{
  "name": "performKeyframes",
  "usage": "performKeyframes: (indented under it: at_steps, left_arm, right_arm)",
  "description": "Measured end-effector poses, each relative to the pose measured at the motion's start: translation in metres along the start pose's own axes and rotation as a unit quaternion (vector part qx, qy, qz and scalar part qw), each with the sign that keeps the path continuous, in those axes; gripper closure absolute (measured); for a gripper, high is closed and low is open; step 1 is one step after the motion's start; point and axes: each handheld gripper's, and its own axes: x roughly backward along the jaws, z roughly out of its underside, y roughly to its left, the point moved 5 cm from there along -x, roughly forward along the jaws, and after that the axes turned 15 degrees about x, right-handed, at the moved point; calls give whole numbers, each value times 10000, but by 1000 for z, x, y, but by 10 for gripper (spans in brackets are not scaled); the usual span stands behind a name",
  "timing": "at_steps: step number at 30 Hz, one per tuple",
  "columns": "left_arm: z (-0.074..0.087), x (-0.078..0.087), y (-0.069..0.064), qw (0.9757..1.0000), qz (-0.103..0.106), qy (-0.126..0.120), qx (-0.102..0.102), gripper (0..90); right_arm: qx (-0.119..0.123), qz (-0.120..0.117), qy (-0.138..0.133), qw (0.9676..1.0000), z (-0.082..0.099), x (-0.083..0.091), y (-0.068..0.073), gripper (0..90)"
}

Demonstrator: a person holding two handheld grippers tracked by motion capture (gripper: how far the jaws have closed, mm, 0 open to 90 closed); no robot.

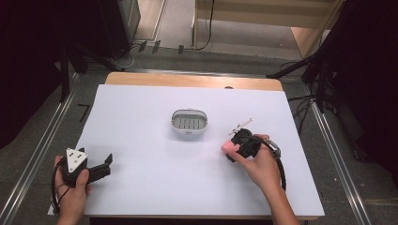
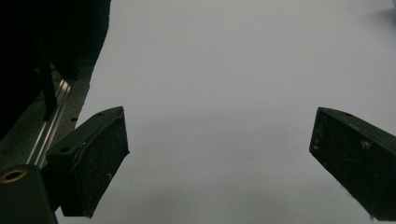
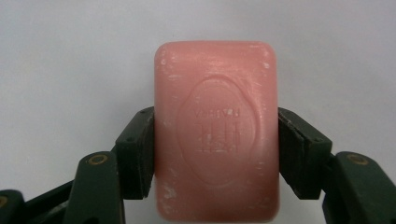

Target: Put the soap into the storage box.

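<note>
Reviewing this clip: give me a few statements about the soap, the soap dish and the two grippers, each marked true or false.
1. The right hand-held gripper is clamped on the pink soap bar. True.
2. The soap bar already lies in the soap dish. False: it is held in the right hand-held gripper, apart from the dish, which holds no soap.
3. The left hand-held gripper is open with nothing between its jaws. True.
4. The left hand-held gripper touches the soap dish. False: it rests near the left front of the white table cover, well away from the dish.
5. The soap dish is black. False: it is white.
</note>
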Motion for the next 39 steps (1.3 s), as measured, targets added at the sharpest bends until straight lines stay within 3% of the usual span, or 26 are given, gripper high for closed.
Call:
performKeyframes:
  at_steps: [2, 8, 17, 22, 29, 31, 39]
  left_arm:
    - [0, 0, 0, 10000, 4, -7, 1, 49]
    - [0, 0, 0, 10000, 6, 1, 5, 49]
    - [0, 0, 0, 10000, 10, -3, 42, 50]
    - [0, 0, 0, 10000, 9, -3, 47, 52]
    - [0, 0, 1, 10000, -7, -16, 51, 52]
    - [0, 0, 1, 10000, -6, -19, 56, 52]
    - [0, 0, 1, 10000, -5, -22, 57, 53]
  right_arm:
    - [39, -35, -51, 10000, -1, 0, 0, 379]
    - [456, -143, -148, 9988, -14, 4, -2, 379]
    - [810, -276, -210, 9961, -29, 8, -2, 379]
    - [1155, -234, -232, 9928, -41, 10, -2, 379]
    - [1383, -235, -284, 9897, -51, 12, -1, 380]
    - [1532, -245, -354, 9873, -54, 12, -2, 380]
    - [1625, -453, -456, 9846, -64, 11, -3, 380]
